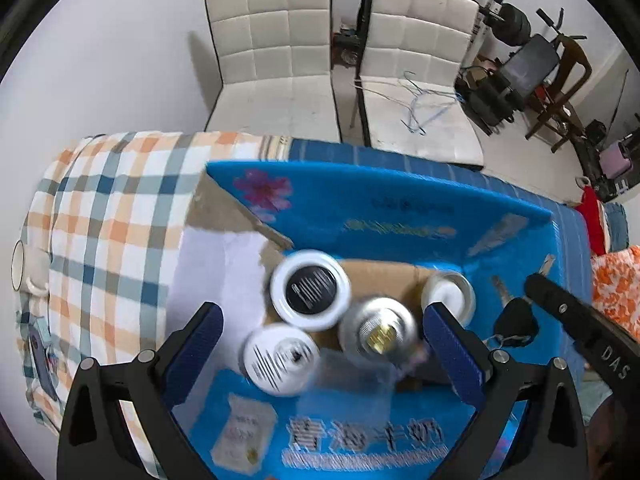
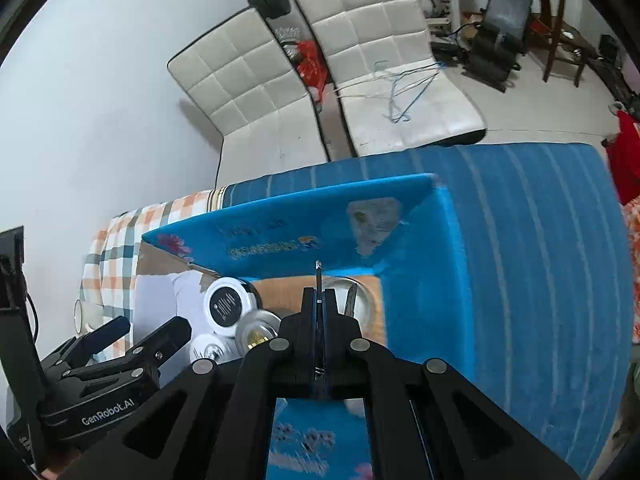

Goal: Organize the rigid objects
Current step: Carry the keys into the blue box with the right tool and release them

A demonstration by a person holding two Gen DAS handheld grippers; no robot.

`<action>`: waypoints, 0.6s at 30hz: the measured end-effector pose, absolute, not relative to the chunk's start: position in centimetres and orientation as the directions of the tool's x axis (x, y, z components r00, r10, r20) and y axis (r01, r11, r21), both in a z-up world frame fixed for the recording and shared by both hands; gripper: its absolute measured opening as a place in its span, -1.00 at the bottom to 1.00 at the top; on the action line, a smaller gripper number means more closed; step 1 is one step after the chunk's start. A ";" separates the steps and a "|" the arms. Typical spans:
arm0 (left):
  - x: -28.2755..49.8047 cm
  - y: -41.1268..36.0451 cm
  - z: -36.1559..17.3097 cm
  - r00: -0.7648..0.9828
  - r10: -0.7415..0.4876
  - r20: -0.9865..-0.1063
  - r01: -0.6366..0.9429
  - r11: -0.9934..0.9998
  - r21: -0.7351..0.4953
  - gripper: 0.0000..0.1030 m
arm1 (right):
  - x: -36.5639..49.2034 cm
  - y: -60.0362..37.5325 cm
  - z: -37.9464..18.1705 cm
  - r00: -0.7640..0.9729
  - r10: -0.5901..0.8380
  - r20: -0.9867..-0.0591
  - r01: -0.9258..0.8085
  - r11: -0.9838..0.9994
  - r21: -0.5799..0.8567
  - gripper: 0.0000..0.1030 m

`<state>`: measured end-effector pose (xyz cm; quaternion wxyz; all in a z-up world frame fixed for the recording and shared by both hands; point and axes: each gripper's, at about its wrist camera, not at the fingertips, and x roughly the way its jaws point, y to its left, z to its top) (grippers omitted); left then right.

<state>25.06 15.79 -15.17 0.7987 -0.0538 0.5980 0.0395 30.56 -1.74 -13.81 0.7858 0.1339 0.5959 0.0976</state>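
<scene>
Blue box (image 1: 400, 208) lies under both grippers. Right gripper (image 2: 319, 300) pinches a black-headed key (image 1: 514, 316) above its edge; left gripper (image 1: 320, 320) gapes wide over round tins (image 1: 310, 288) inside.

The box (image 1: 400, 216) was bright blue with a pink flower and brown cardboard inside. A white jar (image 1: 310, 289) bore a black striped lid. The bedcover (image 1: 112, 208) was orange, blue and white plaid; both chairs (image 1: 276, 48) were white, quilted.
</scene>
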 end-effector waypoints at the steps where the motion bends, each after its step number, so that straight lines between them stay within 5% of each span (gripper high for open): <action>1: 25.6 16.1 -15.6 0.285 0.004 -0.959 -0.125 0.992 -0.033 0.99 | 31.2 -1.1 -14.5 0.259 0.320 -0.911 0.002 0.943 0.332 -0.95; 18: 28.4 17.9 -20.5 0.233 0.017 -0.972 -0.087 0.996 -0.003 0.99 | 35.3 3.7 -23.1 0.128 0.316 -0.940 -0.031 0.949 0.315 -0.91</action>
